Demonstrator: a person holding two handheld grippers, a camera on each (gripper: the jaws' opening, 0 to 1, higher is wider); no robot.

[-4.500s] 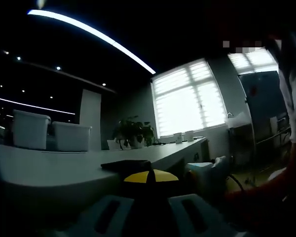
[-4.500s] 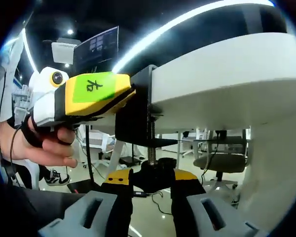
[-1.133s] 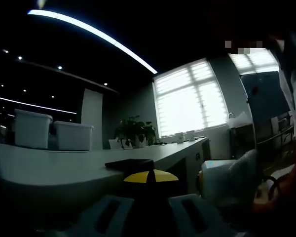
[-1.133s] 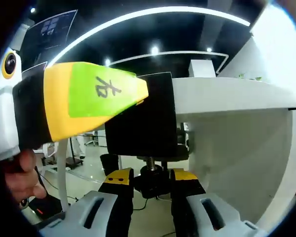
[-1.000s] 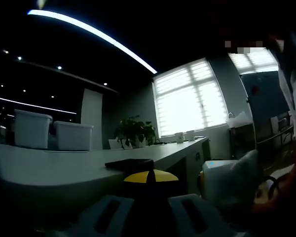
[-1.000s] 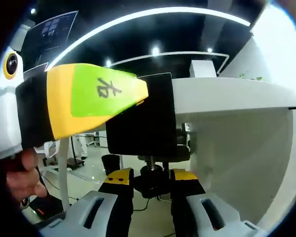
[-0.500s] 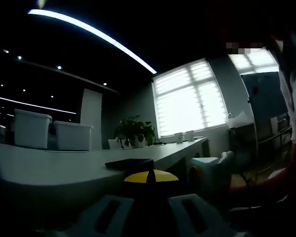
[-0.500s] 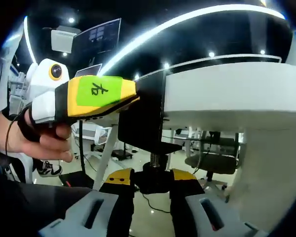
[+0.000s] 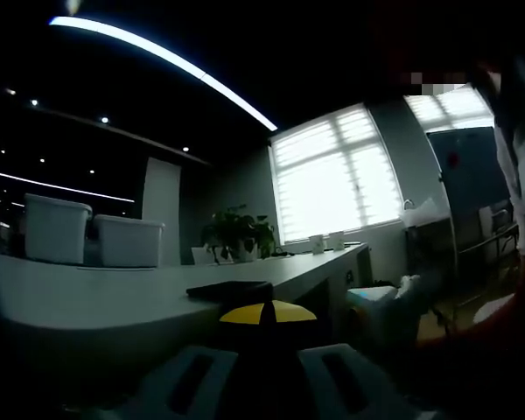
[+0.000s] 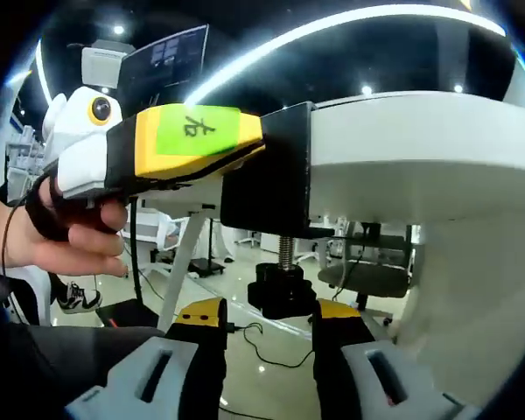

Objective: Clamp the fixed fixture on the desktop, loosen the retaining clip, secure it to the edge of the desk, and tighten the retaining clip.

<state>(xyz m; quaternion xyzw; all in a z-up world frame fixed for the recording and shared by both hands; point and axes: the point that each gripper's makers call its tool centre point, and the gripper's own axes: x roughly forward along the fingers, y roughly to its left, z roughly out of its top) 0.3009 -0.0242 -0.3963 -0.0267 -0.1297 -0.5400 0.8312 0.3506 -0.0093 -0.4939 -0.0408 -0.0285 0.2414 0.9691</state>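
A black clamp fixture (image 10: 267, 175) sits over the edge of the white desk (image 10: 402, 149). Its threaded screw (image 10: 285, 249) hangs below, ending in a black knob (image 10: 283, 293). My left gripper (image 10: 254, 153), yellow with a green label, comes in from the left and is shut on the fixture's upper part. In the left gripper view its yellow tips (image 9: 267, 313) meet at the fixture's black top plate (image 9: 227, 290) on the desk (image 9: 87, 302). My right gripper (image 10: 269, 319) stands open just below the knob, jaws either side and apart from it.
A hand (image 10: 61, 236) holds the left gripper. White bins (image 9: 57, 229), a plant (image 9: 236, 232) and a bright window (image 9: 337, 175) lie beyond the desk. An office chair (image 10: 367, 284) and floor cables (image 10: 254, 346) are under it. The right gripper's white body (image 9: 387, 302) shows beside the desk.
My right gripper's jaws, shut on the knob in the earlier frames, have spread and dropped slightly below it. The left gripper still holds the fixture.
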